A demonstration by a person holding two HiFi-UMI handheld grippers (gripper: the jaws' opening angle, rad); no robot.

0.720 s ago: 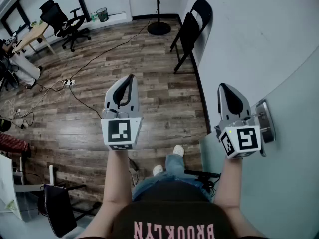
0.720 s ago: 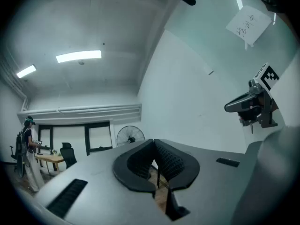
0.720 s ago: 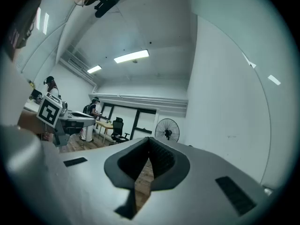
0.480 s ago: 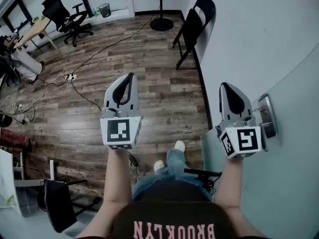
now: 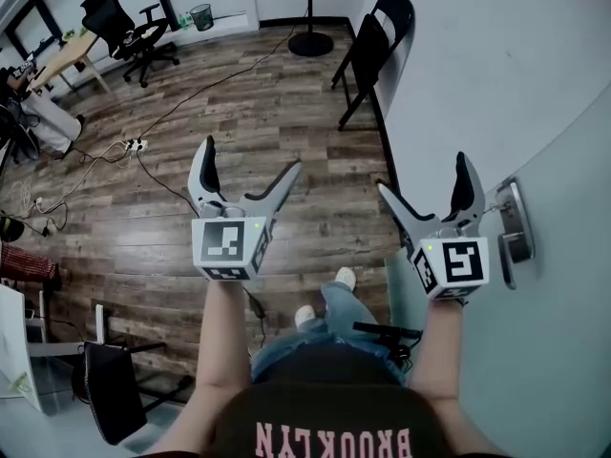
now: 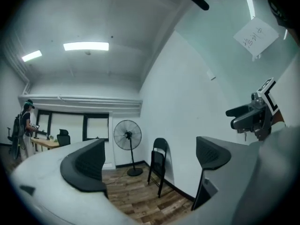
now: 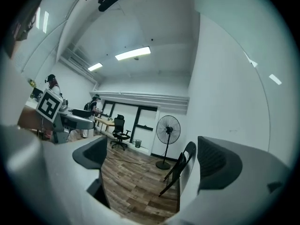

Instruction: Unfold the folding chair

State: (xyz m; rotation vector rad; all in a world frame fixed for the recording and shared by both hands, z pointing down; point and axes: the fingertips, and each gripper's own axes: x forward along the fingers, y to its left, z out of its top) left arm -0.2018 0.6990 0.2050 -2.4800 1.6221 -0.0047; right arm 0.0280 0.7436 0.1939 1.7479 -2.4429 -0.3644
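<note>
A black folding chair (image 5: 372, 51) leans folded against the white wall, far ahead of both grippers. It shows between the jaws in the left gripper view (image 6: 158, 165) and in the right gripper view (image 7: 180, 168), small and distant. My left gripper (image 5: 250, 160) is held out level over the wood floor, jaws spread wide with nothing between them. My right gripper (image 5: 423, 175) is beside it, close to the wall, also open and empty. Each gripper appears in the other's view: the right gripper (image 6: 255, 116) and the left gripper (image 7: 61, 116).
A standing fan (image 5: 304, 8) is just left of the chair. A door with a metal handle (image 5: 511, 232) is at my right. Cables and a power strip (image 5: 134, 146) lie on the floor. Office chairs (image 5: 124, 31) and a desk (image 5: 62, 65) stand far left.
Both grippers had their jaws together in the earlier frames; now both stand spread wide. The hands have stayed in about the same place.
</note>
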